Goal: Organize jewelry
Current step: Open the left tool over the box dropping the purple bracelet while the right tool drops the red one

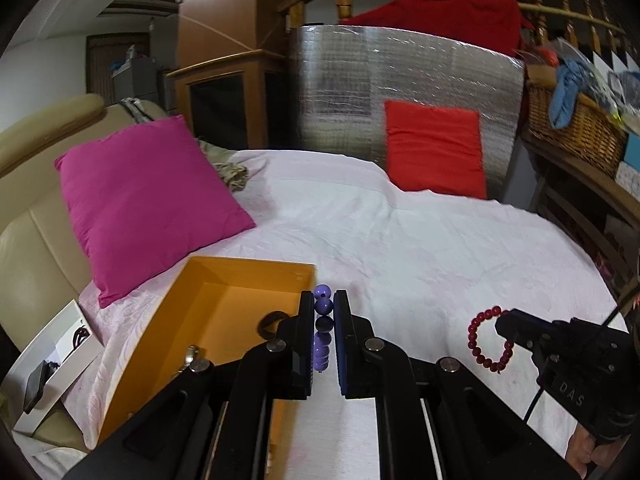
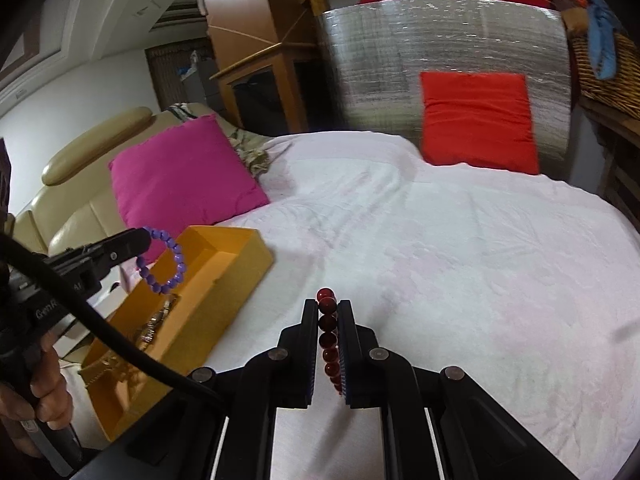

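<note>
Now, with our left gripper (image 1: 323,312) clamped on the purple bracelet (image 2: 164,261) above the orange box (image 2: 224,280) and our right gripper (image 2: 329,322) pinching the red bracelet (image 1: 490,340) over the sheet (image 2: 440,248), we should lower purple inside before letting go.

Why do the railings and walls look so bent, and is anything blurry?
Both views: the fisheye lens curves straight edges and darkens the corners. Right wrist view: the red cushion and silver panel smear slightly. Left wrist view: sharper, with the purple bracelet crisp.
</note>
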The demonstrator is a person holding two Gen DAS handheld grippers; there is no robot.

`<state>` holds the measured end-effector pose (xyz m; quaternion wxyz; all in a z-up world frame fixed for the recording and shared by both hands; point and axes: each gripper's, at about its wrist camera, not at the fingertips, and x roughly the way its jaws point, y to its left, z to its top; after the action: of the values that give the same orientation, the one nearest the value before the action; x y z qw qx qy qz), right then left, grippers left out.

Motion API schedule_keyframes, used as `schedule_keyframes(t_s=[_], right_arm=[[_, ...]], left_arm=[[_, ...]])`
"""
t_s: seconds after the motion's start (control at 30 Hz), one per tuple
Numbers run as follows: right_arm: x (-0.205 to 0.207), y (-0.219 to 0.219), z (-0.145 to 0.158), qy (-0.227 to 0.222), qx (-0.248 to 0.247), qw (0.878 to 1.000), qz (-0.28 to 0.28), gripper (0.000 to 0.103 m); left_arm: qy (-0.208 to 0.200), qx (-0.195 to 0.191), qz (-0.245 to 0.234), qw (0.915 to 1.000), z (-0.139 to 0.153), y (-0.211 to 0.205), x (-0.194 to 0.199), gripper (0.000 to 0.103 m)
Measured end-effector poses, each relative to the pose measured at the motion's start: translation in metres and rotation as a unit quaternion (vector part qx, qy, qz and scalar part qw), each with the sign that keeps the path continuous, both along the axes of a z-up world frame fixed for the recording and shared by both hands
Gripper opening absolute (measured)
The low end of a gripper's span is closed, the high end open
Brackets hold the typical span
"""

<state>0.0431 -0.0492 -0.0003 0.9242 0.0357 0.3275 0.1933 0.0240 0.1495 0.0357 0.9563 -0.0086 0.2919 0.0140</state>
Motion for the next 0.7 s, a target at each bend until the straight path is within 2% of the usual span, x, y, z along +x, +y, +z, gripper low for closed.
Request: schedule_keyframes(t_s=[0.33,0.57,0.7], right_arm=[[0.041,0.087,0.029,-0.004,-0.01,0.997,0.071,0.01],[0.075,0.147,0.024,0.022,-0.007,0.994,0.109,0.011],[0.095,0.174,0.013,0.051,0.004,0.991,0.127,0.011]], left_arm=[[0.012,-0.024,0.053,0.9982,-0.011,0.064,0.005,0.01],[0.045,-0.032,0.088,0.9945,-0.034,0.096,0.021,0.01],[0.063,-0.034,0.099,0.9925,-0.045,0.108,0.027,0.01]])
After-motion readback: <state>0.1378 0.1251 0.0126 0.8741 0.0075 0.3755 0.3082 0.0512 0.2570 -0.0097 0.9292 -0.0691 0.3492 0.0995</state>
